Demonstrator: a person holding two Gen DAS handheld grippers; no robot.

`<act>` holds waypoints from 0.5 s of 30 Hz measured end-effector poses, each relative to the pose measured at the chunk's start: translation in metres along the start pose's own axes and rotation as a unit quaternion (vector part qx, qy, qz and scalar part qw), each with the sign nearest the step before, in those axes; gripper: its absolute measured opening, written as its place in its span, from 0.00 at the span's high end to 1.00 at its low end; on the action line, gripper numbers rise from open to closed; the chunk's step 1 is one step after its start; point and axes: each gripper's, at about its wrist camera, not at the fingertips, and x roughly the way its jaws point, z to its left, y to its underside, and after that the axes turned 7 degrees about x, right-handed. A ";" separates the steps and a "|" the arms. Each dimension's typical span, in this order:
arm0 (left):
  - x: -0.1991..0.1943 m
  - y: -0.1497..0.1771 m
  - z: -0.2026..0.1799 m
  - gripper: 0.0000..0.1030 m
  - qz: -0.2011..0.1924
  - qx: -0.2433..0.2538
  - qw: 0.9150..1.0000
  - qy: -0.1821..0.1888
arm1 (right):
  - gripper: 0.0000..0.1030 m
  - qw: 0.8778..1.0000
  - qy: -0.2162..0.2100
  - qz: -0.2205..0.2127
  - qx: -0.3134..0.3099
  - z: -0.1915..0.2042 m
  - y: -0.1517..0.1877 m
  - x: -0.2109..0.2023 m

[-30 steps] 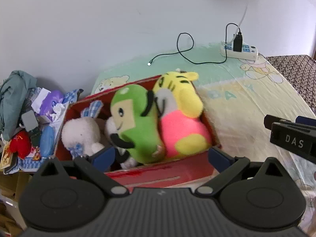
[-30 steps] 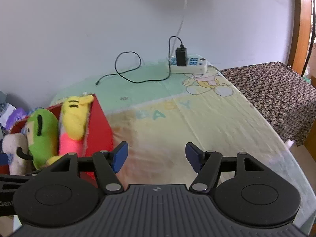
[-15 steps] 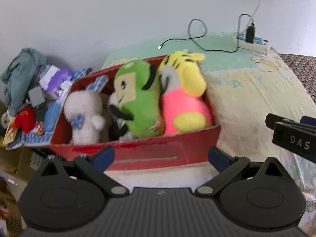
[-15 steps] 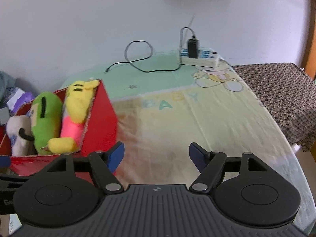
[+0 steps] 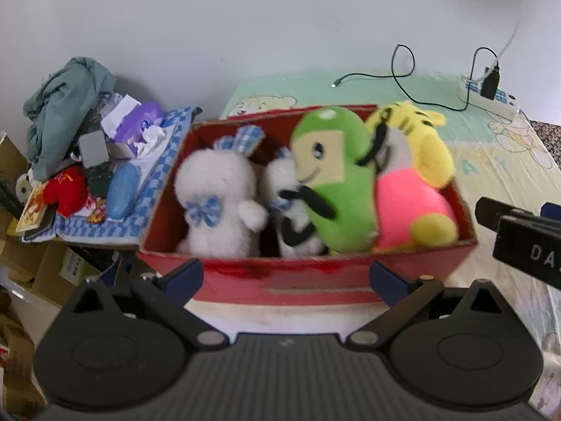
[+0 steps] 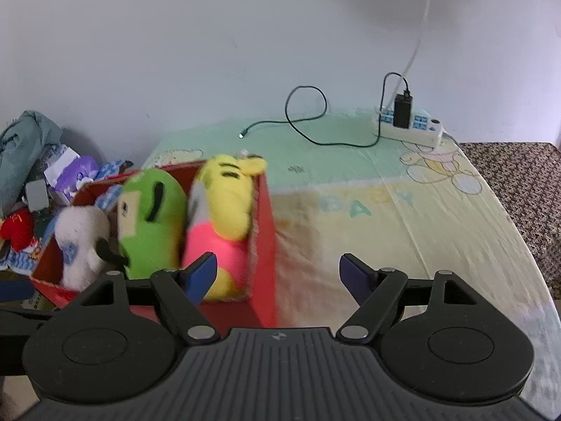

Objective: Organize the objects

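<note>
A red cardboard box (image 5: 445,263) stands on the table's left part, packed with plush toys. They are a white bunny (image 5: 215,203), a small black-and-white toy (image 5: 291,210), a green plush (image 5: 333,175) and a yellow tiger with a pink belly (image 5: 417,147). My left gripper (image 5: 284,278) is open just in front of the box's near wall, holding nothing. My right gripper (image 6: 277,270) hovers at the box's (image 6: 264,238) near right corner. Its jaws are opening and grip nothing. The tiger (image 6: 228,203) and green plush (image 6: 150,224) show beyond its left finger.
The table wears a pale baby-print cloth (image 6: 385,231). A power strip (image 6: 410,126) with a charger and a looped black cable (image 6: 305,119) lies at its far side. A cluttered side stand (image 5: 115,189) with a grey-green cloth (image 5: 63,105) is on the left. A brown patterned cover (image 6: 519,182) is on the right.
Both grippers have drawn back from the box, so it shows more fully and higher in the left wrist view. The right gripper's jaws have spread wider. The toys have not moved.
</note>
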 end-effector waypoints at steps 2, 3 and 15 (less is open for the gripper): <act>0.004 -0.003 0.009 0.02 -0.002 0.004 1.000 0.002 | 0.23 1.000 -0.001 -0.005 0.001 0.008 -0.001 0.000; 0.007 -0.004 0.013 0.02 -0.002 0.005 1.000 0.002 | 0.23 1.000 0.000 -0.007 -0.002 0.013 -0.001 0.001; 0.037 -0.015 0.053 0.02 0.001 0.015 1.000 0.023 | 0.13 0.999 0.034 -0.021 0.010 0.053 -0.006 0.016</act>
